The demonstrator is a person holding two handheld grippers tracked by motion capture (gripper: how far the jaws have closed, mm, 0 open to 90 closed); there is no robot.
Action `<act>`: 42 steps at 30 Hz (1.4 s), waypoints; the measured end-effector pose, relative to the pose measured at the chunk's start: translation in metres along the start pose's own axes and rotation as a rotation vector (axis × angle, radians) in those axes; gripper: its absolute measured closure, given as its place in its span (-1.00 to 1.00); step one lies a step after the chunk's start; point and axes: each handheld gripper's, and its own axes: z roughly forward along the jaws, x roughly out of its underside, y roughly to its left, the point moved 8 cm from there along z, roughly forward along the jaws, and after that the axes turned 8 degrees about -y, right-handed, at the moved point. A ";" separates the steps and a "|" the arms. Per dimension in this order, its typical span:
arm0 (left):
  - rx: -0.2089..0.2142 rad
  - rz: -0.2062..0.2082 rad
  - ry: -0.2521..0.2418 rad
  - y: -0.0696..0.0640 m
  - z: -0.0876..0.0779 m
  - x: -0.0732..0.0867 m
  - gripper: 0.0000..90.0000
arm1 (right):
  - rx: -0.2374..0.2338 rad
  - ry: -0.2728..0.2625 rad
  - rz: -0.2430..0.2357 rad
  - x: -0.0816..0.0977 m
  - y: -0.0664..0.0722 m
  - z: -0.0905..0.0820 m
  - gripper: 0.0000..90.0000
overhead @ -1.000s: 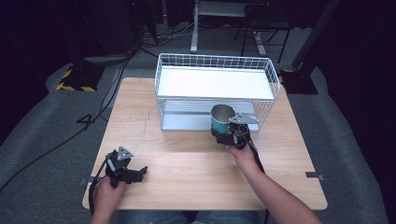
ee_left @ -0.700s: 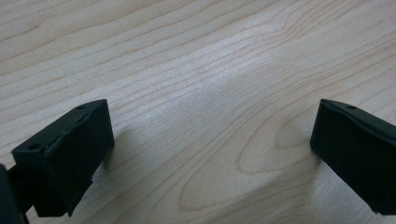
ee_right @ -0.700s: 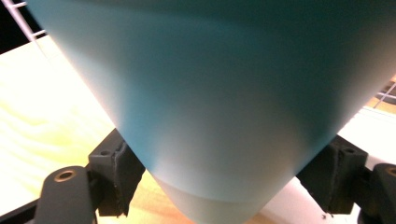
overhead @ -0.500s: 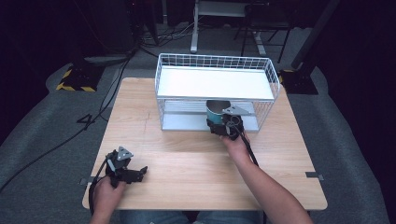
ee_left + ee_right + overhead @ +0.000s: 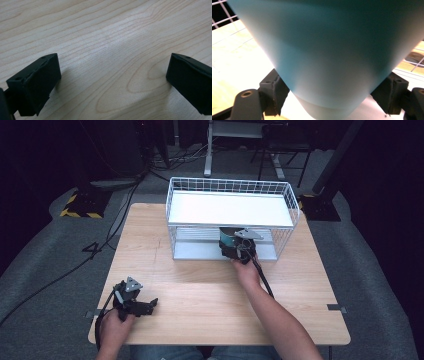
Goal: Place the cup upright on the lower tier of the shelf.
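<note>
A teal cup (image 5: 227, 237) sits in my right gripper (image 5: 235, 249), at the front opening of the white wire rack's (image 5: 230, 190) lower level, under the top shelf. In the right gripper view the teal cup (image 5: 329, 50) looms large, clamped between both black jaws, with rack wires behind it. My left gripper (image 5: 145, 306) rests low on the wooden table (image 5: 200, 295) near the front left corner. In the left gripper view its jaws stand wide apart with bare wood (image 5: 112, 62) between them.
The two-level white wire rack stands at the table's far middle, with a white top shelf (image 5: 230, 210) and a grey lower shelf (image 5: 195, 249). Cables (image 5: 100, 250) and stand legs lie on the dark floor beyond the table.
My right gripper has carried the teal cup forward from in front of the rack into the rack's lower opening. The left gripper has stayed where it was.
</note>
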 end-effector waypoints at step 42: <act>0.000 0.000 0.000 0.000 0.000 0.000 -1.00 | 0.027 0.047 0.037 0.024 -0.004 0.035 -0.51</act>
